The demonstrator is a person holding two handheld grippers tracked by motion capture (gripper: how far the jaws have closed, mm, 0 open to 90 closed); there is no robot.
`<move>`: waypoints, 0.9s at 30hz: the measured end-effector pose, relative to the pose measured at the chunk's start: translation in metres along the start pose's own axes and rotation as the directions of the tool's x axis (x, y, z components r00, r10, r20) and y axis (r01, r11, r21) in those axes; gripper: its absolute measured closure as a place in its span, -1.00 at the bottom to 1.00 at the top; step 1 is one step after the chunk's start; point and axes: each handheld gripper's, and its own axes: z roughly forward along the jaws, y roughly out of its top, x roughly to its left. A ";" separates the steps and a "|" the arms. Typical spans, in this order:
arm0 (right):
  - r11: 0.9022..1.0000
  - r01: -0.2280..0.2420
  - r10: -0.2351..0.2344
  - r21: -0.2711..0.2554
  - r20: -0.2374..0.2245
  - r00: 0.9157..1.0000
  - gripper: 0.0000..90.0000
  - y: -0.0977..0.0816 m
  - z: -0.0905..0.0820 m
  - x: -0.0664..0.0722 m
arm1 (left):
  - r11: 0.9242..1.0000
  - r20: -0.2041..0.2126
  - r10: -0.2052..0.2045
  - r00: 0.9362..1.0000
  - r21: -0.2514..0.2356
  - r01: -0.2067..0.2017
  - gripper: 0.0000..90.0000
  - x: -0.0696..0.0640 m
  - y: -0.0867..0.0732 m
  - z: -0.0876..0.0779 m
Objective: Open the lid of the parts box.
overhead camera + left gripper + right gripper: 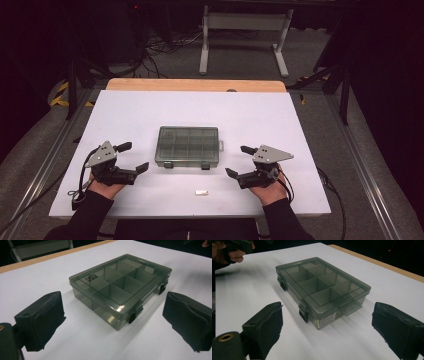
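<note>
A closed compartment box (188, 146) sat mid-desk, nearer the front edge. The left gripper (131, 157) and right gripper (240, 161) flanked it, jaws released and empty. Squeezing its smooth walls unevenly could make it skid or twist away.

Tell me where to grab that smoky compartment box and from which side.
Grip the compartment box across its two short end walls, one claw per end: the left claw from its left, the right claw from its right. It lies flat with the lid shut, and both claws already flank it, open. Probably avoid the front, where the two black latches sit.
</note>
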 end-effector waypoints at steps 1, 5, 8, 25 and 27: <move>1.000 0.003 -0.003 0.006 -0.002 1.000 -0.76 0.002 0.002 0.000 | 1.000 0.006 -0.007 1.000 0.012 0.007 -0.91 0.000 0.001 0.002; 1.000 0.003 -0.003 0.023 -0.016 1.000 -0.75 0.006 0.009 0.000 | 0.999 0.008 0.018 1.000 0.039 -0.018 -0.91 0.000 0.002 0.009; 0.999 -0.005 0.006 0.044 -0.030 1.000 -0.73 0.008 0.015 -0.001 | 0.998 0.016 0.013 1.000 0.068 -0.014 -0.90 0.004 0.003 0.016; 0.981 -0.029 0.042 0.190 -0.062 0.997 -0.63 0.006 0.047 -0.006 | 0.970 0.098 -0.068 0.993 0.240 0.043 -0.79 0.016 -0.001 0.045; 0.980 -0.030 0.043 0.198 -0.063 0.997 -0.60 0.005 0.049 -0.007 | 0.967 0.096 -0.054 0.994 0.252 0.029 -0.77 0.016 -0.001 0.047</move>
